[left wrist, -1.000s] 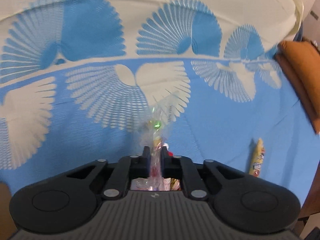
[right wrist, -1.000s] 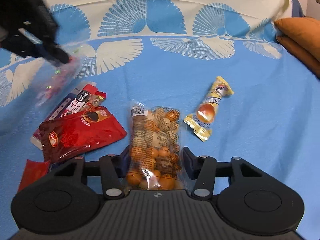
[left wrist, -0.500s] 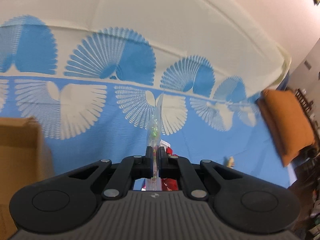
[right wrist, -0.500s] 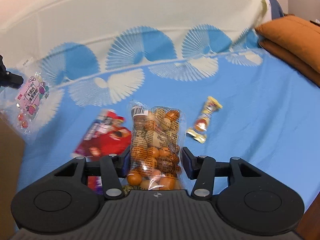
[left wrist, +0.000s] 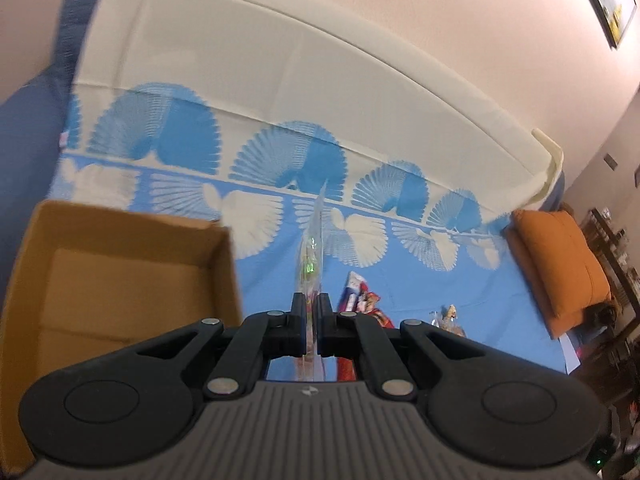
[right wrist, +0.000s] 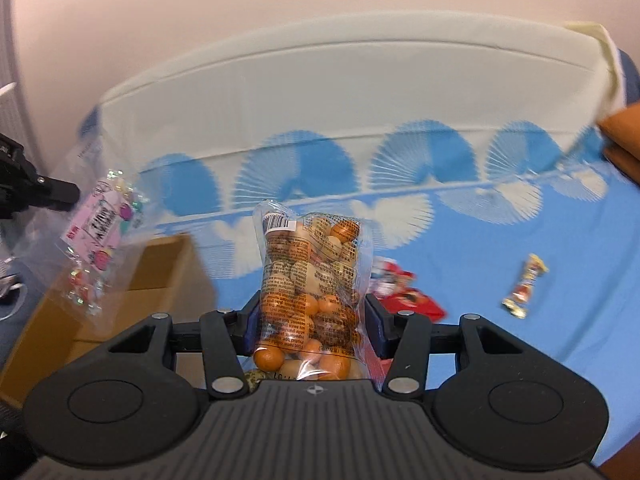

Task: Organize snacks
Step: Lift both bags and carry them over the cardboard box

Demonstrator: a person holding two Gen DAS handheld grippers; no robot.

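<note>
The cardboard box (left wrist: pixel 120 280) lies left of the left tool (left wrist: pixel 311 320) (pinching a clear candy bag (left wrist: pixel 310 264)); the right tool (right wrist: pixel 310 320) clamps a nut bag (right wrist: pixel 312 280).

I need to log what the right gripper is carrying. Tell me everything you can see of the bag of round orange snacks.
The bag of round orange snacks is a clear plastic pouch, upright, packed with orange, tan and speckled balls. It has black print on its front and a white barcode label at its top left corner. The right gripper holds it by its lower part, one jaw on each side, above the blue patterned bedspread. Nothing else touches it.
</note>
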